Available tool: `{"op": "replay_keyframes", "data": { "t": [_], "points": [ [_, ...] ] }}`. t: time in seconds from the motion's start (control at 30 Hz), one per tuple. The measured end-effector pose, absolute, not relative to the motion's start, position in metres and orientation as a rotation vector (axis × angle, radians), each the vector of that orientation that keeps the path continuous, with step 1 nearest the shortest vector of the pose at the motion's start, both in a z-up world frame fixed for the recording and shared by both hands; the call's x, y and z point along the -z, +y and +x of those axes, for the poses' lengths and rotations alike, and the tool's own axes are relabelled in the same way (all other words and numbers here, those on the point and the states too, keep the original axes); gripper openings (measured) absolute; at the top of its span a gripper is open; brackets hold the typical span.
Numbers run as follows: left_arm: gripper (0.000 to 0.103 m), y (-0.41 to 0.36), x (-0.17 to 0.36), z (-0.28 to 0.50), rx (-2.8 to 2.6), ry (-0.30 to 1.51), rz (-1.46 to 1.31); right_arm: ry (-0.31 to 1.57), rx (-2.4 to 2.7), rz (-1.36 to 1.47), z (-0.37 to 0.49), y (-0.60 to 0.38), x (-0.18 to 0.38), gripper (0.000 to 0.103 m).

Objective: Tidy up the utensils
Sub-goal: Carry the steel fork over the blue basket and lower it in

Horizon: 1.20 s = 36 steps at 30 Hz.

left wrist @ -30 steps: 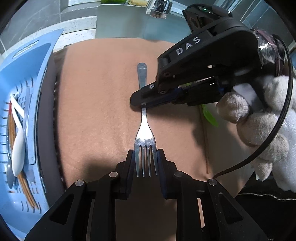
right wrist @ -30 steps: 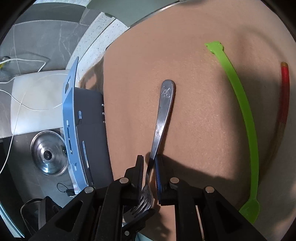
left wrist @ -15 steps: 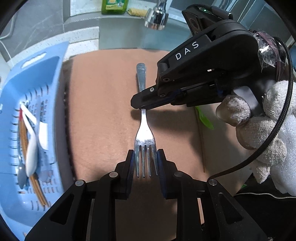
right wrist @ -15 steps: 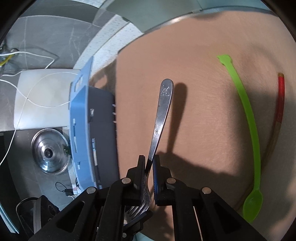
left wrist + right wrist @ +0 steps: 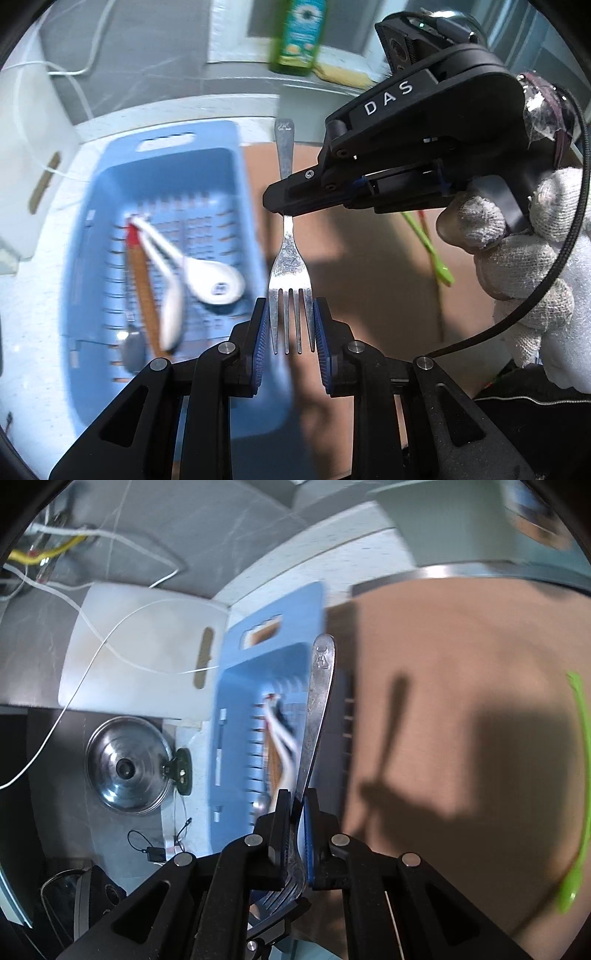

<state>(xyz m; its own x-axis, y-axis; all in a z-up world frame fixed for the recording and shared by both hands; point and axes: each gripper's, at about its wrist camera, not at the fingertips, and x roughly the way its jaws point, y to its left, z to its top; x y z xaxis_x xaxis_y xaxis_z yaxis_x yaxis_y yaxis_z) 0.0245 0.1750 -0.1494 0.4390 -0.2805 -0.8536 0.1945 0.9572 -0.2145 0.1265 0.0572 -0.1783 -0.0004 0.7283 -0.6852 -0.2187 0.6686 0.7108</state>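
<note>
With both tools pinching the fork (image 5: 290, 258), left tool (image 5: 291, 325) at the tines and right tool (image 5: 295, 830) on the handle, uneven pulling could twist it loose short of the blue basket (image 5: 221, 147) at frame left.

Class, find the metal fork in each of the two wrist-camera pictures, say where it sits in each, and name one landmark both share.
Left wrist view: the fork runs up the centre, tines low between the left gripper pads.
Right wrist view: it rises from the right gripper at lower centre.
Shared landmark: the blue basket.
</note>
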Motion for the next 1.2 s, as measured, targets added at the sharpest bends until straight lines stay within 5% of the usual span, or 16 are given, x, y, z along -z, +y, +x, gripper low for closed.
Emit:
{"op": "replay_keyframes", "data": {
  "t": [0.53, 1.2],
  "points": [
    [0.022, 0.256, 0.189, 0.035, 0.13, 1.137, -0.135, 1.472, -0.852, 0.305, 0.141, 0.179, 0.198, 0.006],
    [0.022, 0.259, 0.229, 0.049, 0.057, 1.225, -0.072, 1.576, -0.813, 0.201, 0.152, 0.215, 0.241, 0.008]
  ]
}}
